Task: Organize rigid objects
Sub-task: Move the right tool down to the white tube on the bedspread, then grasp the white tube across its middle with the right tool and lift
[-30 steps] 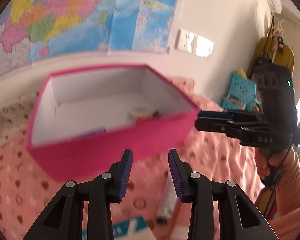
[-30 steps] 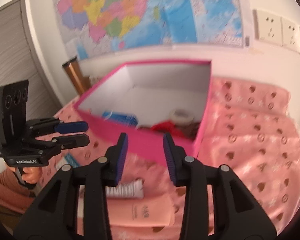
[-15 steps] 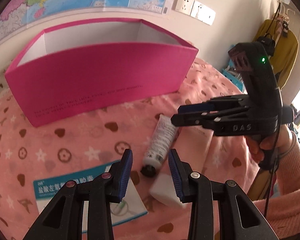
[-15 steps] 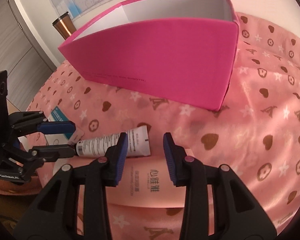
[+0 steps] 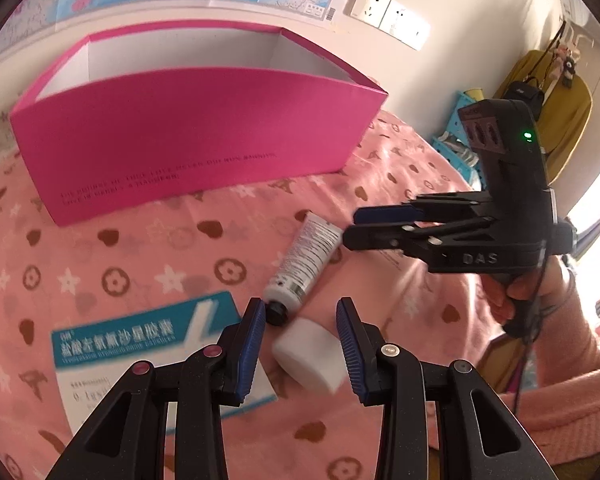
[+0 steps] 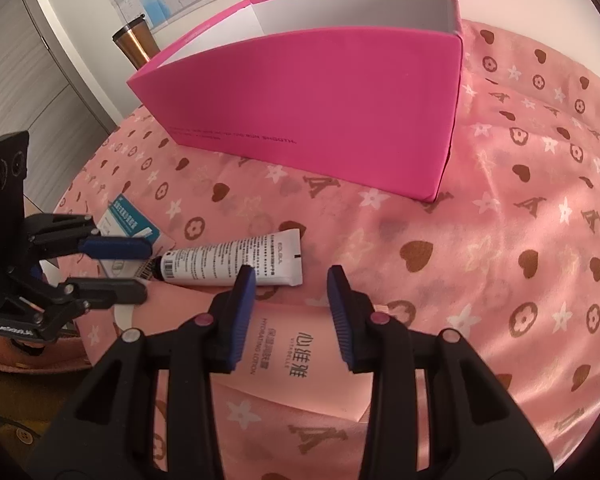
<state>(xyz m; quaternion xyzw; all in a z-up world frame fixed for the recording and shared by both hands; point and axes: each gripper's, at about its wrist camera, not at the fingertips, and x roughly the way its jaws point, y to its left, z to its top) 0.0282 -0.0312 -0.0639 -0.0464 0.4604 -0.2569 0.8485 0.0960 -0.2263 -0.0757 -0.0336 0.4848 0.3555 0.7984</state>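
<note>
On pink cloth (image 6: 500, 240), before pink box (image 6: 320, 108), white tube (image 6: 236, 260) lay beside pink bottle (image 6: 300, 360). Tube judged light, squashy, slick; grip advised mid-body. Left gripper (image 5: 300, 332) and right gripper (image 6: 290, 296) seen spread wide, nothing held.

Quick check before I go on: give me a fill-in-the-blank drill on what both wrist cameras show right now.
1. The open box standing on the patterned cloth is ____ in colour.
2. The white tube with the black cap lies on its ____.
3. The jaws of the left gripper and the right gripper are both ____, holding nothing.
4. The flat carton beside the tube's cap has a ____ band with white lettering.

Missing words: pink; side; open; blue
</note>
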